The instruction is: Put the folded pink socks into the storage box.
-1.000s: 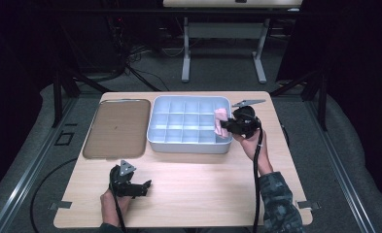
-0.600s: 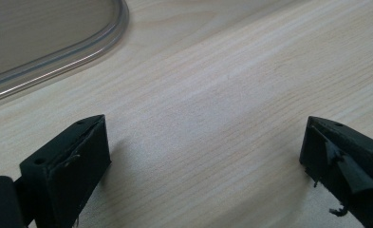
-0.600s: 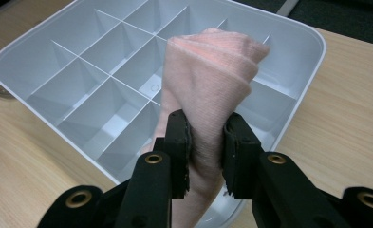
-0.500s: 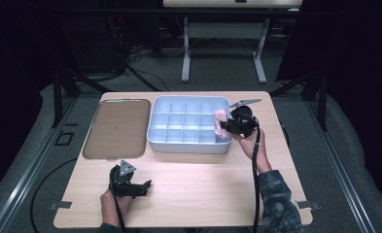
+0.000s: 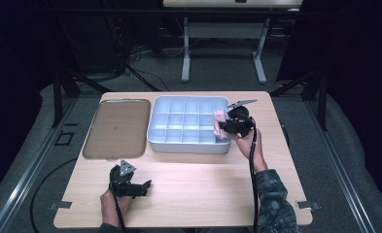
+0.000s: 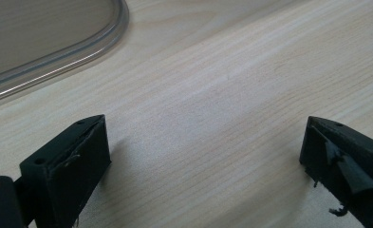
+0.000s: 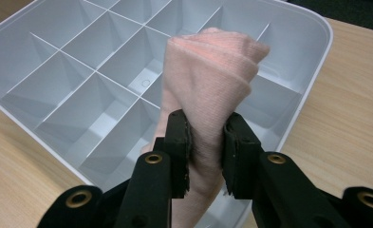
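A folded pink cloth (image 7: 208, 76) is pinched between the jaws of my right gripper (image 7: 208, 128), which holds it over the right-hand cells of a pale grey divided tray (image 7: 56, 76). From above, the right gripper (image 5: 226, 127) hovers at the right edge of the tray (image 5: 188, 143), the pink cloth (image 5: 219, 119) poking out to its left. My left gripper (image 5: 139, 187) rests low over the bare wood near the table's front left. Its jaws stand wide apart with nothing between them, the left gripper (image 6: 203, 142) looking at plain tabletop.
A brown flat tray (image 5: 116, 127) with a clear rim lies left of the divided tray; its rim (image 6: 56, 61) shows at the upper left of the left gripper view. The wooden table (image 5: 198, 184) is ringed by dark floor, with another table's legs (image 5: 222, 48) behind.
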A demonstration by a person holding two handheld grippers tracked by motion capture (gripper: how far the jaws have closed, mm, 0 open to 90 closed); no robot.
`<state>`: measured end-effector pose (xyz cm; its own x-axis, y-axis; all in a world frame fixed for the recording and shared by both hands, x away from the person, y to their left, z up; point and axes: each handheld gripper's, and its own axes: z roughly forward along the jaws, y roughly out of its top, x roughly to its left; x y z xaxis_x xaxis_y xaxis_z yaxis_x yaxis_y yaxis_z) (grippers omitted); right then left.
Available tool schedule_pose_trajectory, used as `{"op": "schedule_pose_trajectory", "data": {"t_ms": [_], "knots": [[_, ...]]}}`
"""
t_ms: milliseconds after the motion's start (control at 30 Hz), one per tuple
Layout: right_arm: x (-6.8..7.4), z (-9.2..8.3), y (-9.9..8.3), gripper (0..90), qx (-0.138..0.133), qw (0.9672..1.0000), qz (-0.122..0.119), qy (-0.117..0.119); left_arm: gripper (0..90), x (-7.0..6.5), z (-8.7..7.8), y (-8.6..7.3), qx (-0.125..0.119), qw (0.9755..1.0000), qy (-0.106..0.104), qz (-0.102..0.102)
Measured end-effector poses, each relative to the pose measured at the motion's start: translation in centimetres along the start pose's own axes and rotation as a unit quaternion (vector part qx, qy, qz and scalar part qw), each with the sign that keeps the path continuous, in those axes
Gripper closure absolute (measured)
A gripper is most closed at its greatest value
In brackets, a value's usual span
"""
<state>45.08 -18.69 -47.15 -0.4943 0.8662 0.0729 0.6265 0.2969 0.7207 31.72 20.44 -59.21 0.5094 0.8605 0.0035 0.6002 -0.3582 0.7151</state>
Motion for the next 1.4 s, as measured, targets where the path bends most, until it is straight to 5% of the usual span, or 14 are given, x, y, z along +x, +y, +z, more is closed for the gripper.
{"op": "schedule_pose_trajectory", "data": {"t_ms": [567,1100,1200,1300,1400], "knots": [[0.2,1.6,-0.7,74.2,0.037,0.9985,-0.021,-0.035,2.3,0.0,0.0,0.0,0.002,1.0,-0.001,0.001],[0.2,2.9,-1.8,72.1,0.082,0.9952,-0.037,-0.039,2.3,0.0,0.0,0.0,0.002,1.0,0.0,0.001],[0.4,3.0,-1.8,66.4,0.087,0.9943,-0.043,-0.043,2.3,0.0,0.0,0.0,0.002,1.0,0.0,0.001],[0.3,2.0,-1.7,50.8,0.084,0.9957,-0.03,-0.023,2.3,0.0,0.0,0.0,0.002,1.0,0.0,0.001],[0.2,1.0,-1.6,47.9,0.068,0.9974,-0.02,-0.01,2.3,0.0,0.0,0.0,0.002,1.0,-0.001,0.001]]}}
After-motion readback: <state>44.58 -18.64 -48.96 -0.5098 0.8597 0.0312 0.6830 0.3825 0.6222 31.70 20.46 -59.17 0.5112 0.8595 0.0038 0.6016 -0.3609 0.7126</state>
